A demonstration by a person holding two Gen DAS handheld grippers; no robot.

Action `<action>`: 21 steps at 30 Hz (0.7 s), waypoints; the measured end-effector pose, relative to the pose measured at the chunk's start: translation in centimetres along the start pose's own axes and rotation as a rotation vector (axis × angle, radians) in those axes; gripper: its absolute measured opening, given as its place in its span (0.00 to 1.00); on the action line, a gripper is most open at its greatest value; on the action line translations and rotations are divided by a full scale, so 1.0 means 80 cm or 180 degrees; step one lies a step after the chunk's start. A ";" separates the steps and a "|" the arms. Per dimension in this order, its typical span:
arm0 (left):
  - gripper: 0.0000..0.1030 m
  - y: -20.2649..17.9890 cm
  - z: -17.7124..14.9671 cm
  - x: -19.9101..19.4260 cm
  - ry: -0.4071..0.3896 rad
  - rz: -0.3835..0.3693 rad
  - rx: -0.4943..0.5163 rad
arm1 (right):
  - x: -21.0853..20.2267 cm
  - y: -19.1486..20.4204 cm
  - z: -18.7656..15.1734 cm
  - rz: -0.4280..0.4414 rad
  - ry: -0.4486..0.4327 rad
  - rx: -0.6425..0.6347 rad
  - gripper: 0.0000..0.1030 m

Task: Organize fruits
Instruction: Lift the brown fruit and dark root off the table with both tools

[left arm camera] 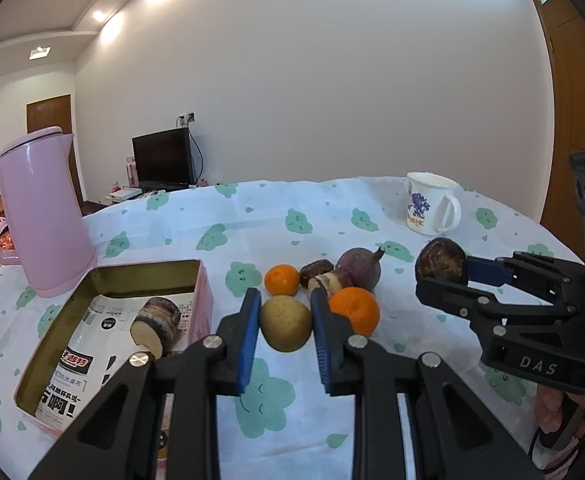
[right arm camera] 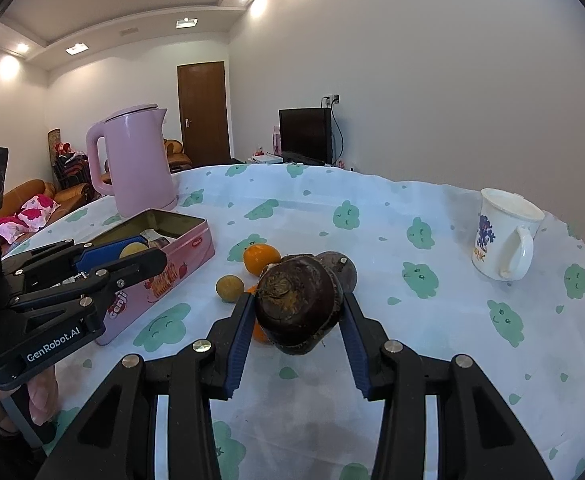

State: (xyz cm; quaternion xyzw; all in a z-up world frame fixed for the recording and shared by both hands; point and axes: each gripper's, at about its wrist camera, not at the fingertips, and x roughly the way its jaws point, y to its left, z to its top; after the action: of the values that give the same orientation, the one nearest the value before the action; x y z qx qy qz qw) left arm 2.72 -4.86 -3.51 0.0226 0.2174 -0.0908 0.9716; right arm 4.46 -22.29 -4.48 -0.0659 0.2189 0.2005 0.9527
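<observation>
Our right gripper [right arm camera: 296, 316] clamps the dark brown fruit [right arm camera: 298, 304], mid-frame, above the tablecloth [right arm camera: 412, 320] | our left gripper [left arm camera: 286, 332] gapes around the yellow-green fruit [left arm camera: 285, 322], lower centre, not touching | oranges [left arm camera: 281, 279] just behind | pink tin [left arm camera: 204, 292] lower left

Tablecloth [left arm camera: 332, 208] pale white-blue, scattered with mint-green cloud faces. On it, nearest my black left gripper [left arm camera: 286, 344] with its blue pads [left arm camera: 249, 336]: olive-yellow fruit [left arm camera: 285, 322]. Right of that fruit, an orange tangerine [left arm camera: 355, 309]; behind it a second orange one [left arm camera: 281, 279]. My right gripper [right arm camera: 297, 330] shows a dark maroon-brown root [right arm camera: 298, 306]. Pink tin [right arm camera: 164, 272], gold inside. Pink kettle [left arm camera: 36, 212]. White mug [right arm camera: 506, 240], blue print.
</observation>
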 end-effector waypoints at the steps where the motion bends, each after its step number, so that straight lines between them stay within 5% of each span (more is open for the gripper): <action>1: 0.26 0.000 0.000 -0.001 -0.0011 0.0003 0.0001 | -0.001 0.000 0.000 0.0003 -0.0018 -0.0003 0.43; 21: 0.26 -0.001 -0.001 -0.015 -0.0199 0.0091 0.0003 | -0.017 0.006 -0.001 0.0008 -0.0248 -0.0086 0.43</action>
State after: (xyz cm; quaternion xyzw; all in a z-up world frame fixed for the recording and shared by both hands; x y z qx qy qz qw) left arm 1.64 -4.76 -3.05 0.0234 0.1866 -0.0776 0.9791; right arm 3.12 -22.39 -3.94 -0.0707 0.1790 0.2070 0.9592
